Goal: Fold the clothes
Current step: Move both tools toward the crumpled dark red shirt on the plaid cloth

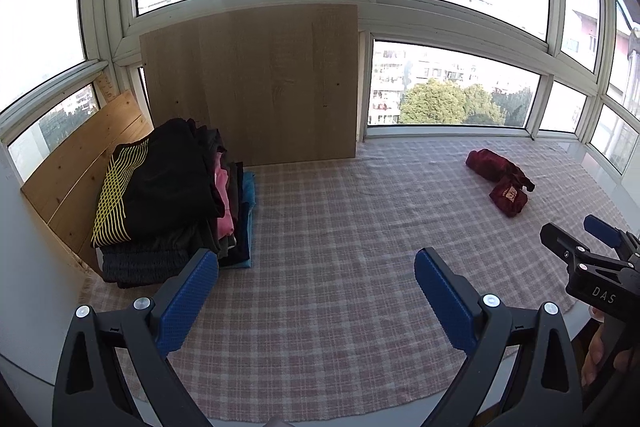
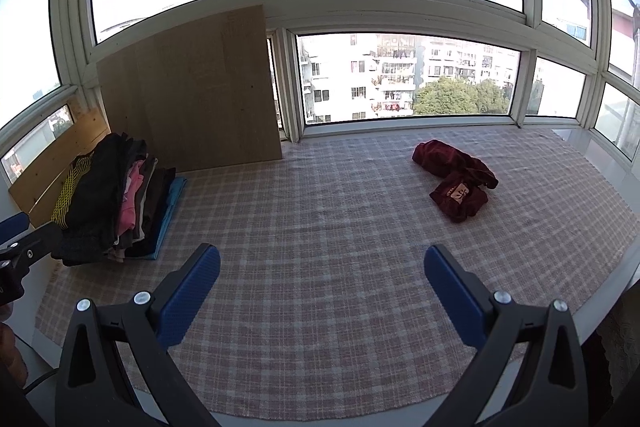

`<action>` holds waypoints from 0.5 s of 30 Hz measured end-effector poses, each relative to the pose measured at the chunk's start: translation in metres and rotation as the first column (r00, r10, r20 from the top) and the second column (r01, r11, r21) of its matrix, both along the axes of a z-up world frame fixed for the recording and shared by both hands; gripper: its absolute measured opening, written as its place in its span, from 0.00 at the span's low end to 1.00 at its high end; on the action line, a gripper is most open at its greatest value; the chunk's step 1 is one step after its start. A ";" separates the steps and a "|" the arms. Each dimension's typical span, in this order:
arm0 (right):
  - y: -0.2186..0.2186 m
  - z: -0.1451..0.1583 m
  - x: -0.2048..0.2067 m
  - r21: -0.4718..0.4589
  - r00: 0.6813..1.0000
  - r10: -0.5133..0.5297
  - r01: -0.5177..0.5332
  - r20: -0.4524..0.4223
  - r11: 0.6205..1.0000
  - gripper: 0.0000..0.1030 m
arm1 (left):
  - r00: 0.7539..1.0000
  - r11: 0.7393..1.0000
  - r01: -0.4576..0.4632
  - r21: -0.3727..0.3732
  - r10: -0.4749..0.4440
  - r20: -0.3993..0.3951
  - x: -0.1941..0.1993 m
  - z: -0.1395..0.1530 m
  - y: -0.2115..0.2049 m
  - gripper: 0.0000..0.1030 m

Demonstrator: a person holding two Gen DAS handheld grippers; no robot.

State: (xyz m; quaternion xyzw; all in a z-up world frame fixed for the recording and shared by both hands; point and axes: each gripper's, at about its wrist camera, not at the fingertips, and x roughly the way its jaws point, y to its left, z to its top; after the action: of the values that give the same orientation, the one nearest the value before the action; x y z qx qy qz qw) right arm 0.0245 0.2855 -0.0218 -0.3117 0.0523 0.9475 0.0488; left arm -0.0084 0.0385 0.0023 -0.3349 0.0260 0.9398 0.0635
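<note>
A crumpled dark red garment (image 1: 502, 183) lies on the checked cloth (image 1: 340, 247) at the far right; it also shows in the right wrist view (image 2: 456, 179). A stack of folded clothes (image 1: 168, 199), black with yellow lines on top, stands at the left and shows in the right wrist view (image 2: 108, 203). My left gripper (image 1: 316, 279) is open and empty above the cloth near the stack. My right gripper (image 2: 322, 275) is open and empty, short of the red garment; it appears at the right edge of the left wrist view (image 1: 576, 239).
A wooden board (image 1: 256, 83) leans against the window behind the stack. A pine plank (image 1: 84, 163) stands at the left. Windows enclose the far and side edges. The white sill edge (image 1: 36, 307) runs along the near left.
</note>
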 end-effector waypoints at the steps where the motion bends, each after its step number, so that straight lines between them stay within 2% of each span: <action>1: 0.003 0.000 0.001 -0.001 1.000 -0.009 0.009 0.002 1.000 1.00 | 1.000 1.000 0.009 0.001 -0.009 0.000 -0.001 0.000 0.003 0.96; 9: 0.034 0.000 0.016 0.006 0.993 -0.117 0.117 0.016 0.993 1.00 | 0.993 0.993 0.115 0.032 -0.116 0.030 -0.017 -0.001 0.042 0.96; 15: 0.072 -0.002 0.027 -0.007 0.985 -0.170 0.170 0.008 0.985 1.00 | 0.979 0.981 0.195 0.018 -0.196 0.061 -0.024 -0.011 0.093 0.96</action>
State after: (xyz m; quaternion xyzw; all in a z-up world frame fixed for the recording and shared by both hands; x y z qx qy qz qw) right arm 0.0514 0.3571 -0.0234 -0.3099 0.0820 0.9385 0.1285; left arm -0.0323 0.1319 -0.0086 -0.3593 0.0513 0.9183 0.1584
